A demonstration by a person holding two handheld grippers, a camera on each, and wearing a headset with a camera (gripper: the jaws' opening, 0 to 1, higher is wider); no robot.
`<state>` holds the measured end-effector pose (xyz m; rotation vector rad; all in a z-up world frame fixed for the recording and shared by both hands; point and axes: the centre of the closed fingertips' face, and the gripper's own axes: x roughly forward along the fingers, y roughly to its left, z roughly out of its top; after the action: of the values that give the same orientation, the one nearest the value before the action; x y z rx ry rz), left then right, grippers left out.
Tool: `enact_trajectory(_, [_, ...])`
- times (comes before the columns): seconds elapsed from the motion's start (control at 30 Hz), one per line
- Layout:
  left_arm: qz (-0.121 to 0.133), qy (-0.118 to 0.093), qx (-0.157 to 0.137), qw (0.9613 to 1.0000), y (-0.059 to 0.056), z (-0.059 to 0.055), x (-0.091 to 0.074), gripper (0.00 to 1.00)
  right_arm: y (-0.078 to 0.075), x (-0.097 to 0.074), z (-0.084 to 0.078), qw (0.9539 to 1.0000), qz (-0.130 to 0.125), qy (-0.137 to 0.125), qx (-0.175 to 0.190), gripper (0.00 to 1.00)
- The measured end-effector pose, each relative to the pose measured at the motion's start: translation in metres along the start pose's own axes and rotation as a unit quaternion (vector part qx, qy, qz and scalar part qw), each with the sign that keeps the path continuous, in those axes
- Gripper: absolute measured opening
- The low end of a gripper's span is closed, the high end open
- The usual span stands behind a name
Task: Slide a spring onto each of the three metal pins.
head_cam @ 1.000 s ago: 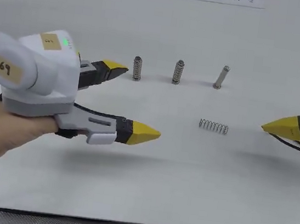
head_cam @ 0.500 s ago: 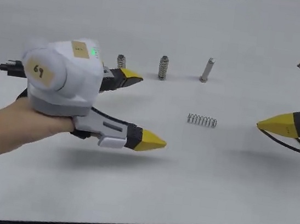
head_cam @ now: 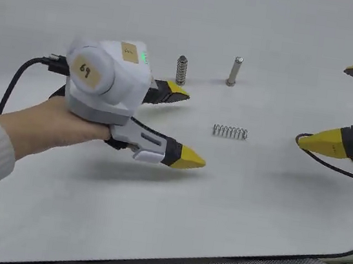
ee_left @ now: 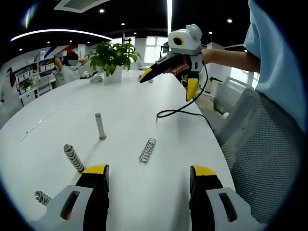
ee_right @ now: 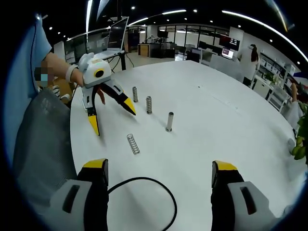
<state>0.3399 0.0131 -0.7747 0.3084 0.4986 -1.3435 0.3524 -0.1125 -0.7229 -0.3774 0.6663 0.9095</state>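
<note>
One loose spring lies flat on the white table, apart from the pins and on the near side of the bare pin, which stands upright. Next in the row, the middle pin wears a spring, and in the right gripper view the end pin carries one too. The left gripper hovers above the table near the loose spring, to its left. It points rightward, its jaws spread wide and holding nothing. The left hand grips its white body from below, with the forearm coming in from the lower left and a pale cuff at the wrist. The right gripper reaches in from the right edge, pointed left. Its jaws are likewise wide and empty, apart from the spring, and a black cable trails beneath it.
</note>
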Motion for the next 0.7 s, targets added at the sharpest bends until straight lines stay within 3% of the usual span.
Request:
enact_trajectory(0.17, [-0.014, 0.01, 0.019, 0.9997, -0.002, 0.002, 0.009, 0.55, 0.002, 0.0, -0.003, 1.0, 0.002, -0.001, 0.005, 0.87])
enact_trajectory(0.4, [-0.025, 0.021, 0.022, 0.9992, 0.0, 0.004, 0.02, 0.47, 0.007, 0.001, -0.005, 0.9999, 0.007, -0.003, 0.011, 0.87])
enact_trajectory(0.7, [-0.037, 0.035, 0.03, 0.9982, 0.004, 0.0, 0.03, 0.26, 0.007, -0.002, -0.007, 0.9998, 0.005, -0.008, 0.016, 0.86])
